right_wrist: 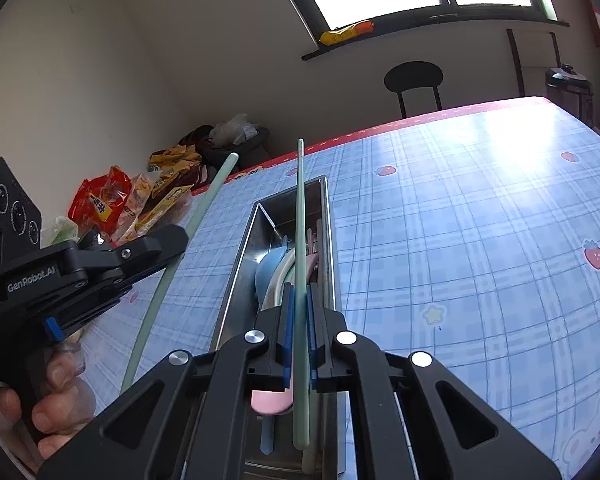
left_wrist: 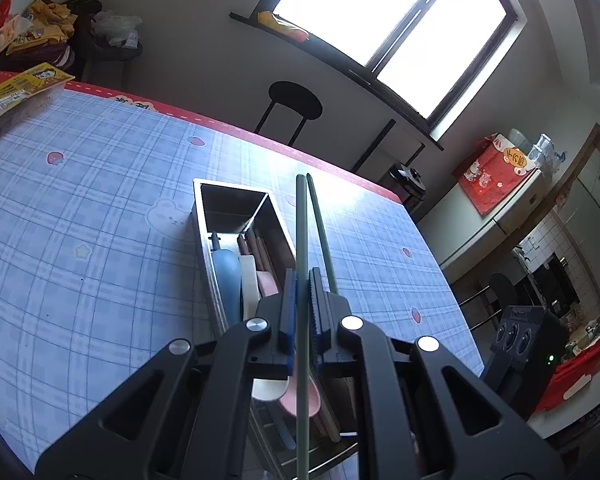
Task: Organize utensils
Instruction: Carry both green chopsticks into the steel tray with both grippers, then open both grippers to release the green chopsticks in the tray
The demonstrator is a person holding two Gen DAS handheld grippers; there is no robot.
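Note:
A long steel tray point(left_wrist: 198, 216) point(right_wrist: 240, 248) lies on the blue checked tablecloth and holds a blue spoon point(left_wrist: 226, 276), a white spoon, a pink spoon point(right_wrist: 270, 400) and several chopsticks. My left gripper point(left_wrist: 302, 276) is shut on a green chopstick point(left_wrist: 302, 220) above the tray. A second green stick point(left_wrist: 320, 232) runs just to its right, its lower end hidden behind the finger. My right gripper point(right_wrist: 299, 292) is shut on a pale green chopstick point(right_wrist: 299, 208) over the tray. In the right wrist view, the left gripper point(right_wrist: 176, 236) hovers left of the tray with its chopstick point(right_wrist: 204, 208).
Snack packets point(right_wrist: 112, 200) point(left_wrist: 20, 88) are piled at the table's far corner. A black stool point(left_wrist: 294, 100) stands beyond the red table edge point(left_wrist: 260, 130). A person's hand point(right_wrist: 56, 396) grips the left tool. The right tool's black housing point(left_wrist: 516, 336) shows off the table's right side.

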